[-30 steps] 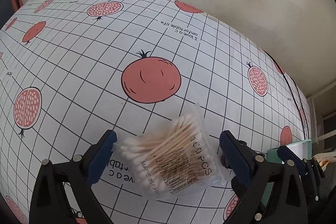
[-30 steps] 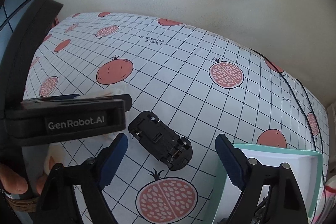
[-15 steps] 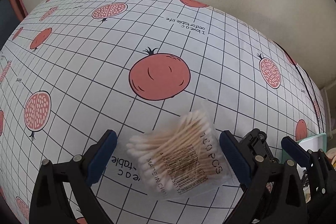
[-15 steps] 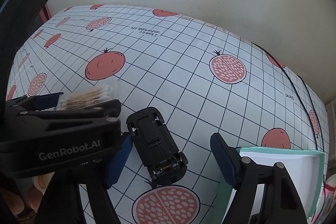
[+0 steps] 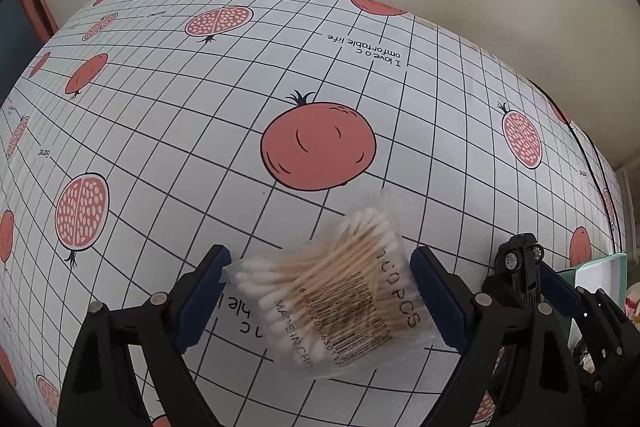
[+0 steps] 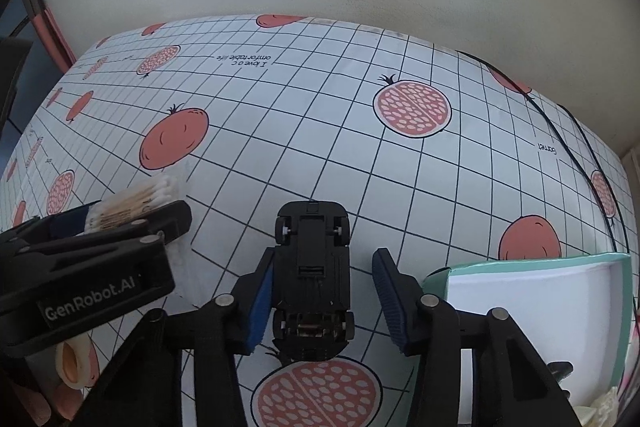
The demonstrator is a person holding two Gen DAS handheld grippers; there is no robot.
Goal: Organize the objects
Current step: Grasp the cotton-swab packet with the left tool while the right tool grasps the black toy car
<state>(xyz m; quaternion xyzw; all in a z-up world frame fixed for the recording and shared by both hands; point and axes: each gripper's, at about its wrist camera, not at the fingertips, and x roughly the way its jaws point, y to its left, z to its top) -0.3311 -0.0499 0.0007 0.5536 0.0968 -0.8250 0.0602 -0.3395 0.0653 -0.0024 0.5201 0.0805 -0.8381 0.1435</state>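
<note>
A clear bag of cotton swabs (image 5: 328,291) lies on the pomegranate-print tablecloth (image 5: 280,75). My left gripper (image 5: 320,263) is open, with one blue pad on each side of the bag. In the right wrist view, a black toy car (image 6: 312,267) lies upside down between the fingers of my right gripper (image 6: 324,301). That gripper is open: its left pad touches the car's side and a small gap remains at the right pad. The same car (image 5: 520,263) shows at the right edge of the left wrist view. The swab bag (image 6: 136,199) shows at the left of the right wrist view.
A white tray with a teal rim (image 6: 532,263) stands on the table just right of the right gripper, and its corner (image 5: 600,267) shows in the left wrist view. A black cable (image 6: 560,131) runs along the far right. A hand (image 6: 68,367) holds the left gripper. A pale wall stands behind the table.
My right gripper has moved forward over the toy car, which now lies straight between its fingers, and the fingers have narrowed. The left gripper stays open around the swab bag.
</note>
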